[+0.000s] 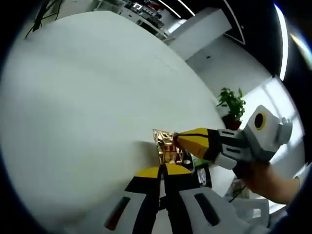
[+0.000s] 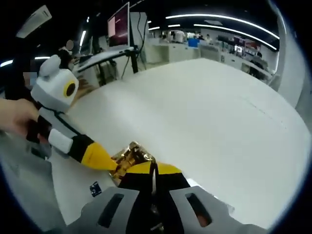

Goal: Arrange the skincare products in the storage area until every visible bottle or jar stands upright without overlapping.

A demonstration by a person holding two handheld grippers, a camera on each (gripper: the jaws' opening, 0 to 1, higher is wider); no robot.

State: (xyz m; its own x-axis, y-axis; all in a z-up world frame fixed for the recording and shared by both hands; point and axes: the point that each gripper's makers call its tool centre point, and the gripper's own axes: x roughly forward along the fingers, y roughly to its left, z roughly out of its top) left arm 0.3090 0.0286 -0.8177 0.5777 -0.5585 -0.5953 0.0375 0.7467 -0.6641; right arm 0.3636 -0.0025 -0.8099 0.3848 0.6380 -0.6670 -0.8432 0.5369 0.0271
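A crinkled gold foil packet [image 1: 168,148] is held just above the white table [image 1: 87,107] near its edge. In the left gripper view my left gripper [image 1: 164,169] rises from below, its yellow-tipped jaws shut on the packet's lower edge. The right gripper [image 1: 177,139] comes in from the right and pinches the packet's upper side. In the right gripper view the same gold packet [image 2: 129,157] sits just left of my right gripper [image 2: 152,168], which is shut on it. The left gripper [image 2: 115,165] reaches in from the left, its tip on the foil.
A small dark tag with white marks [image 2: 95,189] lies near the table edge [image 2: 63,170]. A person's hand [image 2: 14,117] holds the left gripper. A potted plant [image 1: 232,103] stands beyond the table, and a monitor [image 2: 119,23] and desks lie further off.
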